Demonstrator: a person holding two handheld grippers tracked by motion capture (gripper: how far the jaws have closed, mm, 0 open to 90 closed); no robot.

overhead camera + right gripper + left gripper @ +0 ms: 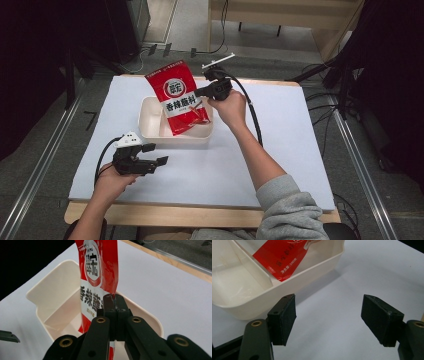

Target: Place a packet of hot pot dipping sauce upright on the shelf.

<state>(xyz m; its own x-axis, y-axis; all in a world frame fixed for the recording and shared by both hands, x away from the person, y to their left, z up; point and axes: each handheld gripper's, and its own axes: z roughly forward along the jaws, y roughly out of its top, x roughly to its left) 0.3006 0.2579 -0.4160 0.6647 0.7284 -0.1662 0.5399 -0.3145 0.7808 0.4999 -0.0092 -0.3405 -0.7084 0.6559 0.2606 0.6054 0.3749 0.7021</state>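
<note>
Right gripper [204, 91] jaws clamped on red packet [177, 95] edge, lowering into white tray [150, 131] below jaws. Next: release, probably. Left gripper [152, 154] jaws wide open, empty, above worktop [280, 150].

Overhead light is falling evenly on the white table [300, 150]; surroundings are staying dark. The tray [317, 267] is casting a soft shadow. Close jaws are blurring slightly; the red packet [100, 265] is showing glare.

Glossy foil pouch [177, 95]; smooth plastic tray [150, 127].
</note>
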